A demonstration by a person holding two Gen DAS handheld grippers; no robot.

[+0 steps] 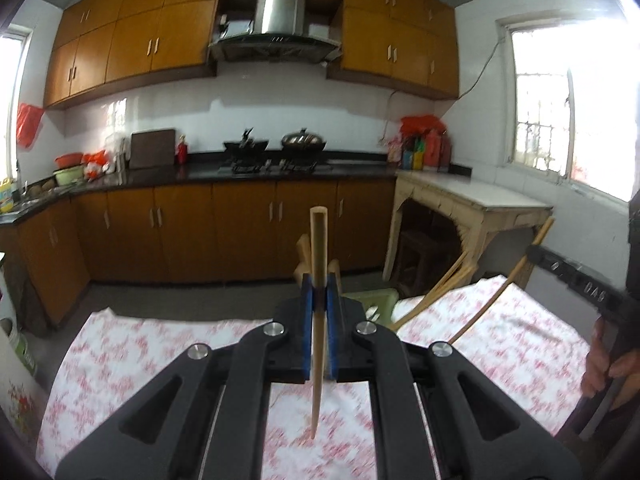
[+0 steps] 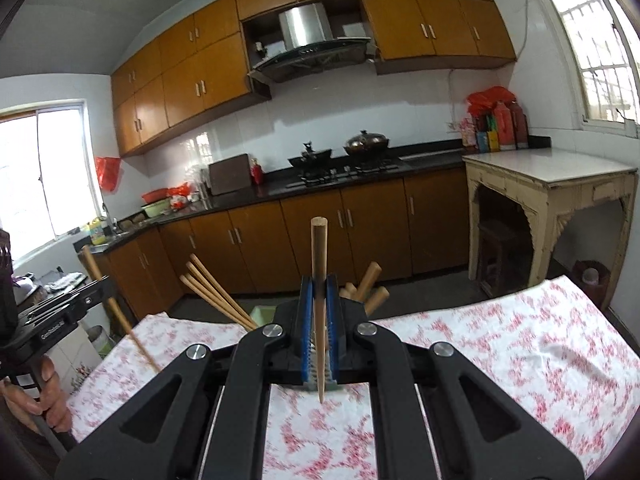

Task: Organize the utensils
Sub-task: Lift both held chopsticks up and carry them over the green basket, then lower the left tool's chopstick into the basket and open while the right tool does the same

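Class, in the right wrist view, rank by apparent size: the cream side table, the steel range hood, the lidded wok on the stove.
1. cream side table
2. steel range hood
3. lidded wok
The table stands nearer the camera, so its lead is partly nearness.

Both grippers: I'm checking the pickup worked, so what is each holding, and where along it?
Each holds one wooden chopstick. Left gripper and right gripper both clamp theirs around mid-length, thick end up.

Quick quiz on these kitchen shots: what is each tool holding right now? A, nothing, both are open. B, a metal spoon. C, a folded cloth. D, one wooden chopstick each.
D: the left tool clamps one wooden chopstick upright between its blue pads, and the right tool grips another chopstick likewise.
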